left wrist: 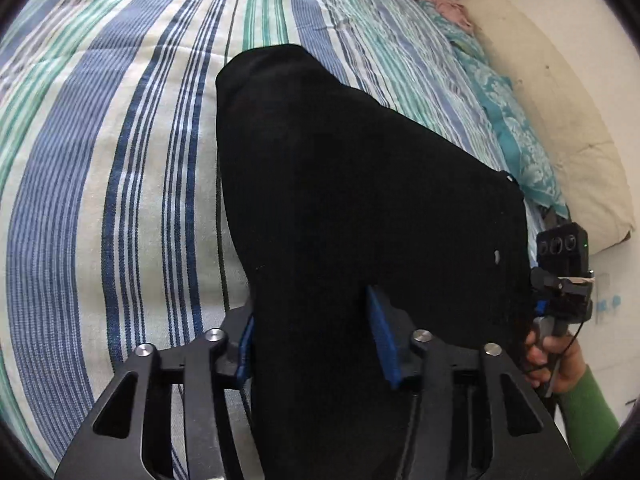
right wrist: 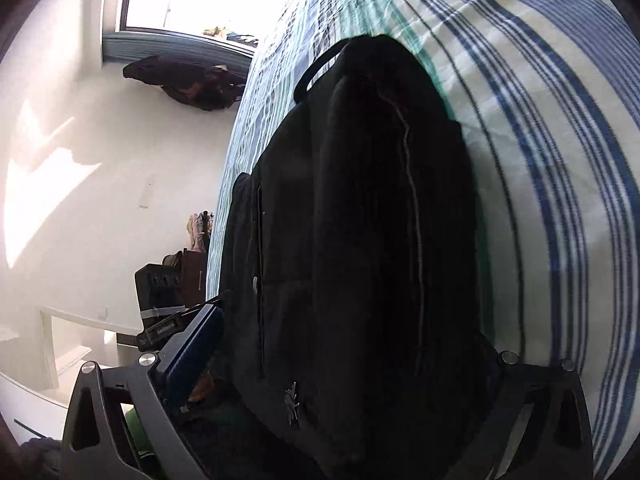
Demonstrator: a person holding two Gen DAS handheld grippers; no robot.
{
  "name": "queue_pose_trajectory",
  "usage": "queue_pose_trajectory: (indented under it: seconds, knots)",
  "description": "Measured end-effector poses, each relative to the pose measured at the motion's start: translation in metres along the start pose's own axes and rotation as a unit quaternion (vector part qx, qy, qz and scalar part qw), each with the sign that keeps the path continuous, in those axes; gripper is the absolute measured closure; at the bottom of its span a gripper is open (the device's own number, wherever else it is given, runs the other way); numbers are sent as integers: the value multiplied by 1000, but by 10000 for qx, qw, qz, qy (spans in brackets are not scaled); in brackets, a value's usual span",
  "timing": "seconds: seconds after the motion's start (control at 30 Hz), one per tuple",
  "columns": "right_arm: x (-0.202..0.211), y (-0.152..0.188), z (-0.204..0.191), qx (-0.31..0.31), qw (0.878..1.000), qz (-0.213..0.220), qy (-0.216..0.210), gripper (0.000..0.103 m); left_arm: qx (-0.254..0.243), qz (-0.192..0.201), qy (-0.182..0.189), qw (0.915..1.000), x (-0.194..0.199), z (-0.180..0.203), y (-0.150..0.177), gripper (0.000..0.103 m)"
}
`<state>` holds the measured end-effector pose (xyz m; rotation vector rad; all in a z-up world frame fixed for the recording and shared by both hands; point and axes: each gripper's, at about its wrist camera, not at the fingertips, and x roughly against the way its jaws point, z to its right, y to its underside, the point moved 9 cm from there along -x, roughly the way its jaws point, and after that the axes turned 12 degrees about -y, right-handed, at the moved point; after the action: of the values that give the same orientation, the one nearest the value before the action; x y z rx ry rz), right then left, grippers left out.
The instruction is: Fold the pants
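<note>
Black pants (left wrist: 360, 200) soft, limp, likely to sag. Pinched in left gripper (left wrist: 316, 340) and right gripper (right wrist: 344, 380) fingers. Best gripped at edges over striped bedsheet (left wrist: 120, 160).

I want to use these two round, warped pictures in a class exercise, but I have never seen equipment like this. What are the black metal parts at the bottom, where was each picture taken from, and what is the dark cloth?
No robot here: a person holds a hand-operated two-finger gripper in each hand. Each carries a wide-angle camera looking along its fingers, which bends the picture.

One picture is from the left gripper; its blue-padded fingers close on a pair of black pants. At its right edge, the person's hand, in a green sleeve, holds the other tool.

The other picture is from the right gripper, also gripping the pants.

Beyond the pants lies a striped bedsheet, with a pillow at its side.
</note>
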<state>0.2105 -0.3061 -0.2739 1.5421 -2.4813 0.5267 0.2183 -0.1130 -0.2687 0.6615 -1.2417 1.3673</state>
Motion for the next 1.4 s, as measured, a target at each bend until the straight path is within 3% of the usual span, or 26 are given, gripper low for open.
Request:
queue_pose_trajectory:
  seconds: [0.03, 0.07, 0.13, 0.17, 0.33, 0.53, 0.6, 0.63, 0.67, 0.7, 0.73, 0.77, 0.8, 0.83, 0.87, 0.9, 0.97, 1.03, 1.13, 1.2, 1.27, 1.4]
  knots:
    - [-4, 3, -5, 102, 9999, -72, 24, 6, -61, 89, -18, 9999, 6, 4, -1, 79]
    - [-6, 6, -9, 139, 9998, -117, 40, 13, -83, 149, 34, 9998, 14, 6, -4, 82]
    - [-3, 9, -14, 72, 9999, -99, -6, 52, -131, 369, 160, 9991, 35, 11, -13, 82]
    - [-1, 9, -20, 62, 9998, -72, -154, 56, -166, 476, 203, 9985, 46, 13, -20, 82]
    - [-16, -22, -84, 779, 9959, 99, -442, 56, -152, 1087, 218, 9937, 99, 3, -85, 82]
    - [-60, -128, -152, 1565, 9854, 388, -545, 56, 50, 1822, -91, 9832, 135, -42, -189, 81]
    - [-79, -156, -152, 1720, 9837, 391, -350, 56, 55, 1843, -334, 9823, 119, -59, -210, 76]
    - [-89, -166, -144, 1700, 9843, 417, -236, 56, 42, 1765, -607, 9824, 100, -73, -213, 59]
    - [-99, -174, -130, 1550, 9868, 437, -169, 52, 70, 1597, -1098, 9810, 77, -93, -213, 27]
    - [-109, -179, -109, 1309, 9905, 431, -22, 48, 177, 1337, -1734, 9756, 48, -116, -206, 17]
    - [-114, -181, -79, 1036, 9932, 413, 328, 40, 309, 1045, -2265, 9679, 21, -140, -191, 21]
    - [-117, -177, -46, 747, 9930, 399, 829, 40, 433, 741, -2451, 9657, 3, -162, -170, 26]
    - [-116, -169, -14, 405, 9903, 364, 1278, 39, 707, 889, -1921, 9748, 3, -169, -155, 24]
    - [-108, -158, 8, 63, 9911, 462, 1247, 39, 1046, 1090, -1646, 9747, 15, -180, -141, 21]
    - [-94, -150, 12, -180, 9943, 812, 671, 39, 1259, 1182, -1693, 9703, 27, -191, -127, 17]
    - [-76, -140, 13, -257, 9923, 1139, 413, 37, 1373, 1285, -1815, 9652, 38, -200, -114, 15]
    - [-42, -116, 11, -80, 9882, 1480, 387, 20, 1467, 1443, -1943, 9591, 55, -208, -92, 12]
    - [-15, -90, 9, 165, 9829, 1650, 800, 9, 1344, 1449, -2199, 9553, 61, -203, -74, 12]
    - [5, -52, -2, 489, 9758, 1695, 1293, 7, 922, 1461, -2726, 9465, 64, -183, -53, 9]
    - [14, -30, -11, 694, 9687, 1800, 1561, 0, 697, 1377, -2771, 9484, 60, -167, -42, 8]
    - [21, -18, -19, 846, 9612, 1934, 1774, 0, 578, 1378, -2890, 9456, 60, -152, -27, 8]
    - [17, 9, -29, 964, 9463, 2003, 2348, 0, 273, 1571, -3291, 9307, 75, -130, -8, 8]
